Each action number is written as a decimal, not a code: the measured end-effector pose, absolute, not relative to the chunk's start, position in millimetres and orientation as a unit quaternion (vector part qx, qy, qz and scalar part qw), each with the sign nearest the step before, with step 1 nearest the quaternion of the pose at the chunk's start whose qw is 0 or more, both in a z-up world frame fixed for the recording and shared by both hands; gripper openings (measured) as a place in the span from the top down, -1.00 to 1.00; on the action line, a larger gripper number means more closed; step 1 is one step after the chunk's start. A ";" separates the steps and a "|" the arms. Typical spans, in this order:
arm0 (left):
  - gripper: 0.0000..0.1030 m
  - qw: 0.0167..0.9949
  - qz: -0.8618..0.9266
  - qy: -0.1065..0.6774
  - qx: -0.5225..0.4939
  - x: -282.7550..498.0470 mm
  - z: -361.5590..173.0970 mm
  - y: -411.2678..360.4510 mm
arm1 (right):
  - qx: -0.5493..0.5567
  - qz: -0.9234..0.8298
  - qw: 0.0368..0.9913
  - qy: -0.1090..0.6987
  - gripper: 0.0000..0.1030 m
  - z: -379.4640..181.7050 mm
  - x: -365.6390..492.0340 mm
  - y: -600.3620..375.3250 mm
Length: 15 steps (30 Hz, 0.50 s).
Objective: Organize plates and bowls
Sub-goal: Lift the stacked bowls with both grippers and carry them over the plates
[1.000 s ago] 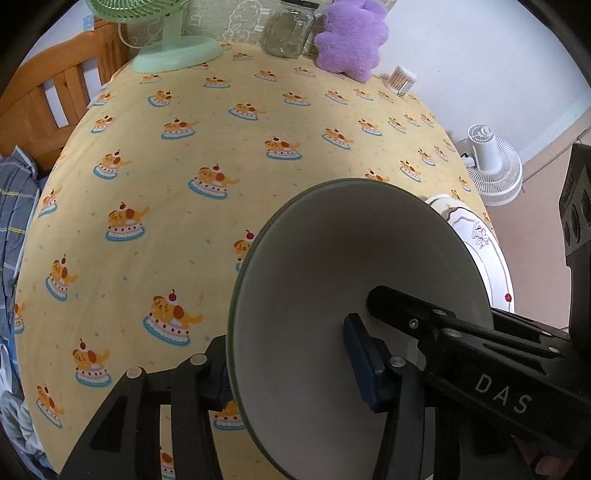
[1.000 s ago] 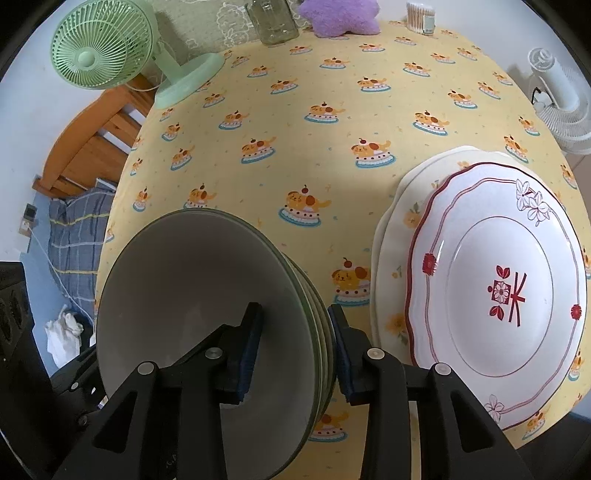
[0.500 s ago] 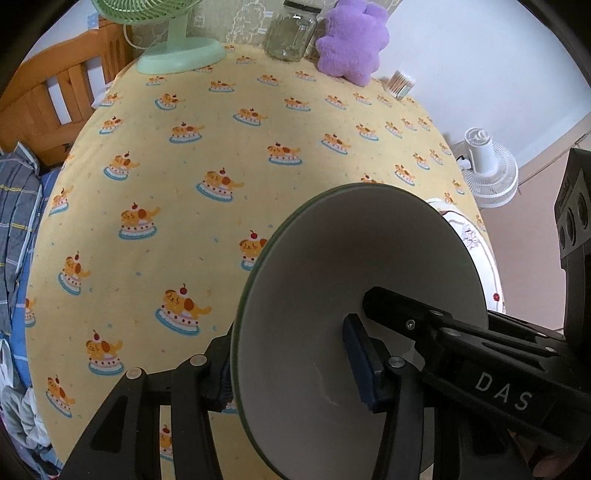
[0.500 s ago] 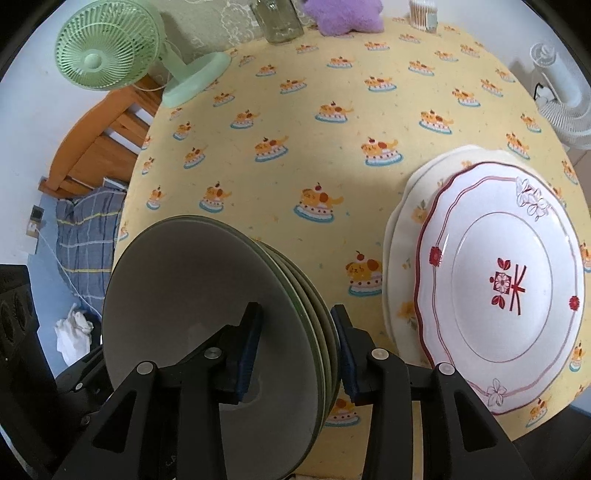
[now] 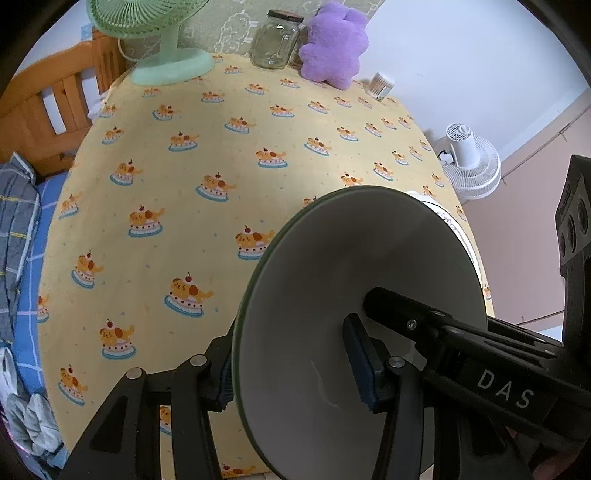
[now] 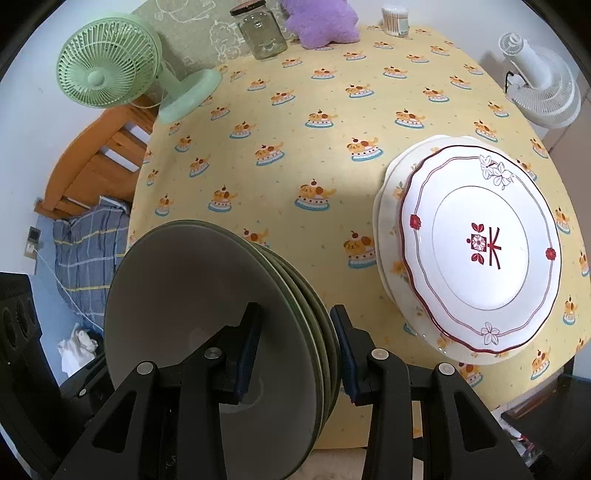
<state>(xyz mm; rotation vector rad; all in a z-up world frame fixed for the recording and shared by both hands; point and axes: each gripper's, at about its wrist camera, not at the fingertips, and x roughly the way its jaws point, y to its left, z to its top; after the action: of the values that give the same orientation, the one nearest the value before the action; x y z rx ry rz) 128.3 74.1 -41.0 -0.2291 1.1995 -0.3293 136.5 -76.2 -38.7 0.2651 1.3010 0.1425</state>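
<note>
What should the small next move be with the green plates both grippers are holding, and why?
Probably carry the green plates toward the white plates and keep them together. Both the left gripper and right gripper clamp the stack above the tablecloth.

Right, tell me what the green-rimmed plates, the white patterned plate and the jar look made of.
Green-rimmed plates: probably glazed ceramic, satin grey faces; could be melamine.
White patterned plate: glossy glazed porcelain by its sheen and printed red motif.
Jar: clear glass, see-through, with a dark lid.
</note>
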 end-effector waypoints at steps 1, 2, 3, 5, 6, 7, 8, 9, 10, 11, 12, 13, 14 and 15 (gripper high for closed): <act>0.02 0.810 -0.151 0.557 -0.104 127.4 -38.1 71.9 | 0.126 0.069 0.786 0.602 0.17 -37.6 136.4 -77.5; 0.02 0.813 -0.147 0.554 -0.103 126.9 -36.0 70.0 | 0.127 0.073 0.787 0.600 0.17 -36.5 136.6 -79.1; 0.02 0.815 -0.144 0.552 -0.104 126.6 -34.8 68.5 | 0.128 0.077 0.788 0.597 0.17 -35.1 137.2 -80.9; 0.02 0.819 -0.136 0.546 -0.111 125.9 -31.8 63.0 | 0.123 0.086 0.792 0.591 0.17 -31.6 139.5 -86.4; 0.02 0.820 -0.133 0.544 -0.115 125.0 -30.8 59.6 | 0.120 0.090 0.794 0.589 0.17 -30.0 140.3 -88.7; 0.02 0.821 -0.129 0.543 -0.120 123.9 -29.2 54.5 | 0.115 0.093 0.796 0.587 0.17 -27.4 141.4 -93.5; 0.02 0.822 -0.126 0.542 -0.121 123.4 -27.9 50.6 | 0.113 0.096 0.797 0.586 0.17 -26.0 141.9 -97.4; 0.02 0.823 -0.122 0.541 -0.121 122.6 -25.6 46.1 | 0.113 0.099 0.796 0.587 0.17 -24.9 142.1 -101.9; 0.02 0.825 -0.119 0.539 -0.121 121.7 -23.8 41.3 | 0.113 0.103 0.794 0.588 0.17 -23.4 142.6 -108.0; 0.02 0.826 -0.117 0.537 -0.121 121.2 -22.0 36.1 | 0.113 0.106 0.794 0.588 0.17 -22.5 143.0 -112.5; 0.02 0.827 -0.115 0.537 -0.123 120.9 -20.8 32.4 | 0.112 0.108 0.794 0.587 0.17 -21.3 143.1 -116.7; 0.02 0.828 -0.112 0.535 -0.125 119.6 -19.3 27.8 | 0.109 0.111 0.794 0.587 0.17 -20.1 144.4 -122.7; 0.02 0.828 -0.110 0.534 -0.127 118.8 -18.0 22.7 | 0.107 0.113 0.795 0.587 0.17 -18.9 144.7 -126.8; 0.02 0.829 -0.109 0.533 -0.128 118.3 -16.9 18.7 | 0.105 0.115 0.795 0.586 0.17 -17.8 145.0 -130.9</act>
<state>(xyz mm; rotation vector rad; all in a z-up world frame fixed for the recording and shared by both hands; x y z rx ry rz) 118.3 18.7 -16.9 -0.2713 1.1319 -0.2316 145.0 -130.9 -17.8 0.2261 1.2595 0.2468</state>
